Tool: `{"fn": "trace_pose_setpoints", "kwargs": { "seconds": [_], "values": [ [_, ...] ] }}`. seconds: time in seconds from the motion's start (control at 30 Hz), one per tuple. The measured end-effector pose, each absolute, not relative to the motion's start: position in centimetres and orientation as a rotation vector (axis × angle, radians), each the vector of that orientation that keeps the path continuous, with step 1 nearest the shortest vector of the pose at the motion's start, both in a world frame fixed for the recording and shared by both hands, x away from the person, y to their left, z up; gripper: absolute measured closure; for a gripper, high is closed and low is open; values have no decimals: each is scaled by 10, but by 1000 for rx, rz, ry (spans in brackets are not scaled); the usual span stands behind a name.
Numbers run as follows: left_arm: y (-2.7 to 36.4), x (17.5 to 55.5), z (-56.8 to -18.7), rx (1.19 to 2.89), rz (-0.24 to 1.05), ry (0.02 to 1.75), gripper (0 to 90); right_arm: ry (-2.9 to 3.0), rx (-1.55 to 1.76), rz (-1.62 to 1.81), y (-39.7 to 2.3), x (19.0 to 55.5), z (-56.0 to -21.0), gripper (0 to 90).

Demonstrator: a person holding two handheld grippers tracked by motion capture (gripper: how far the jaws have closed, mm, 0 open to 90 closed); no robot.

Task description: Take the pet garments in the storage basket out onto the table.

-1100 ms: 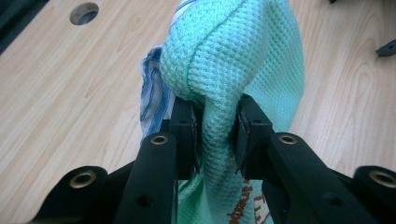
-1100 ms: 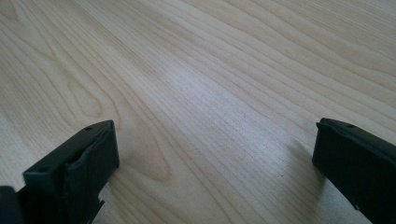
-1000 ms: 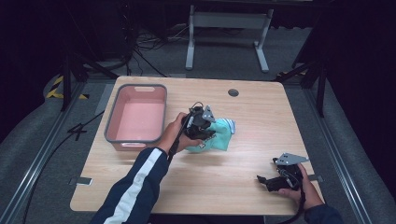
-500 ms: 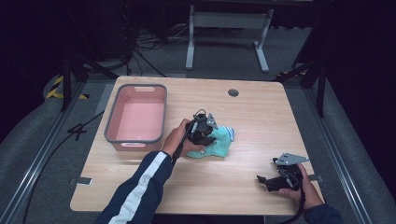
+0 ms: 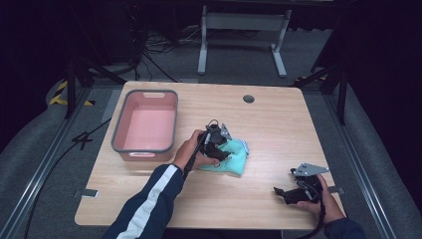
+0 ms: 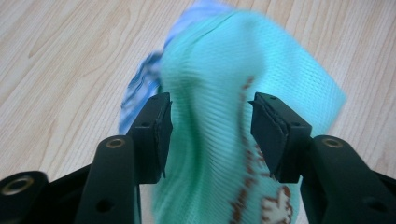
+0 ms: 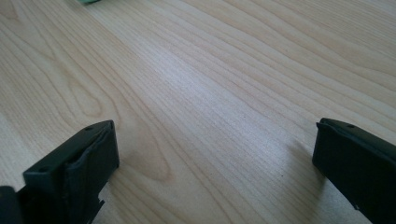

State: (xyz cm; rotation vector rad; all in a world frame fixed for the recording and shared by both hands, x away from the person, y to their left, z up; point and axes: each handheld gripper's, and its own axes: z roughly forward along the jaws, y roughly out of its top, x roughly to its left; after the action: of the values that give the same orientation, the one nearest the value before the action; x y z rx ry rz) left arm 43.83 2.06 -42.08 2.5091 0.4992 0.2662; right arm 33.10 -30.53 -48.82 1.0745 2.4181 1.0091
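At the centre of the frame, the left tool (image 5: 219, 149) has just been opening, jaws apart around a green cloth (image 5: 231, 160) lying on the counter (image 5: 268, 124). At lower right, the right tool (image 5: 291, 191) rests with jaws wide apart.

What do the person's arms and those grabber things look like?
Each hand holds a black two-jaw gripper: the left gripper and the right gripper. Their jaws end in flat, square black pads. A grey three-cornered plate tops the right one, and a thin black cable trails from each. The left arm wears a dark navy sleeve with white stripes.
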Motion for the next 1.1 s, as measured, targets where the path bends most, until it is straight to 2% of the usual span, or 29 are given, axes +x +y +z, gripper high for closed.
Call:
{"fn": "trace_pose_setpoints", "kwargs": {
  "seconds": [0.1, 0.17, 0.2, 0.53, 1.1],
  "values": [
    [21, 437, -419, 2502, 292, 510, 390, 2418, 1075, 1009, -305, 331, -488, 6],
    [21, 436, -417, 2505, 297, 502, 382, 2418, 1075, 1009, -305, 331, -488, 6],
    [21, 435, -416, 2502, 300, 495, 342, 2418, 1075, 1009, -305, 331, -488, 6],
    [27, 423, -399, 2476, 327, 450, 253, 2418, 1075, 1009, -305, 331, -488, 6],
    [44, 397, -383, 2516, 421, 387, 224, 2418, 1075, 1009, -305, 331, -488, 6]
  ]
}}
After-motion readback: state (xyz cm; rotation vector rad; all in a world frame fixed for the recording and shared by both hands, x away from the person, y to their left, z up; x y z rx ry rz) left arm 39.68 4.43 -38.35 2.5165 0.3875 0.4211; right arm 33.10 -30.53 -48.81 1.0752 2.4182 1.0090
